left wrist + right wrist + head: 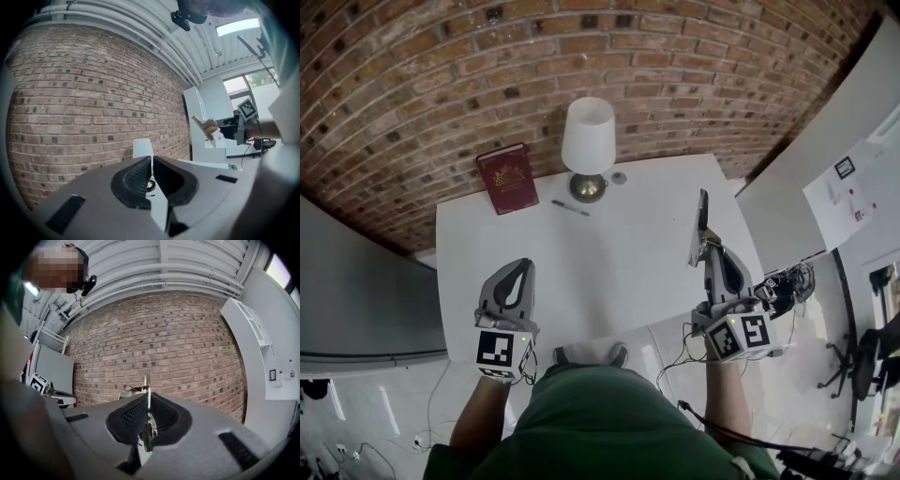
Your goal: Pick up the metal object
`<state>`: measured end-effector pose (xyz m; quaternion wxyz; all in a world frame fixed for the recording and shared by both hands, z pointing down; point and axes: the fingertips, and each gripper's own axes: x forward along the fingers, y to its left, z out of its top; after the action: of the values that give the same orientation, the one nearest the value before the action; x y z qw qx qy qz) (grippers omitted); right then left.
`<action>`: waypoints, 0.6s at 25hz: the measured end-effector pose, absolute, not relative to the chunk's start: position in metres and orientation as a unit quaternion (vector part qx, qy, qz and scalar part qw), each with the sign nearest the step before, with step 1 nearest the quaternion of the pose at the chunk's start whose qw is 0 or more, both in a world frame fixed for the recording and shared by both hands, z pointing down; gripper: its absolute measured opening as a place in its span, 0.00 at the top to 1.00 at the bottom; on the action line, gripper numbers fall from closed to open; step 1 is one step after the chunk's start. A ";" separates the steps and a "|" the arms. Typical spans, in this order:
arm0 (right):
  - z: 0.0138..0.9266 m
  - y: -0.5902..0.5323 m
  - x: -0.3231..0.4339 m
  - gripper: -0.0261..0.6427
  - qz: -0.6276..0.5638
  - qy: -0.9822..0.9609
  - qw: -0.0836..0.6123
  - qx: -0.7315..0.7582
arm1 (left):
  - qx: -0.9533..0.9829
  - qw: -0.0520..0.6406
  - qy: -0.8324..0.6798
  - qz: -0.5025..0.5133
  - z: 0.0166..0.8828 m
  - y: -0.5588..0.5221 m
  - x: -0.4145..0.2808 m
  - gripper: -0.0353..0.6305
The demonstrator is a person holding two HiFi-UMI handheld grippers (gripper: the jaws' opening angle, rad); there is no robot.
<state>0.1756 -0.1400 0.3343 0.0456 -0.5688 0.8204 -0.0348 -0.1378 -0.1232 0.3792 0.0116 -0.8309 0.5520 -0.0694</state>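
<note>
The metal object (701, 217) is a thin flat piece with a bent tab. It stands edge-up in my right gripper (704, 246), lifted above the right side of the white table (619, 253). In the right gripper view the pads of the right gripper (148, 404) are shut on the metal object (146, 383), which sticks out past the tips. My left gripper (523, 267) hovers over the table's front left, shut with nothing in it. In the left gripper view the left gripper's (151, 163) jaws meet at the tips, and the held metal object (206, 126) shows at the right.
At the table's far edge stand a white-shaded lamp (587, 141) on a brass base, a red book (507, 177), a dark pen (570, 207) and a small round disc (619, 177). A brick wall (441, 75) is behind. Cables lie on the floor at the right.
</note>
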 end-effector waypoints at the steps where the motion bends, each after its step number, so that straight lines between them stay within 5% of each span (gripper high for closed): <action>1: 0.332 -0.140 0.174 0.95 -0.036 0.821 0.051 -0.567 | -0.832 0.014 0.550 -0.069 0.383 -0.123 -0.138 0.93; 15: 0.331 -0.145 0.173 0.95 -0.038 0.824 0.065 -0.561 | -0.830 0.016 0.552 -0.072 0.386 -0.126 -0.137 0.93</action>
<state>0.1727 -0.1447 0.3313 0.0649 -0.5613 0.8242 -0.0382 -0.1374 -0.1258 0.3858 0.0160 -0.8304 0.5524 -0.0715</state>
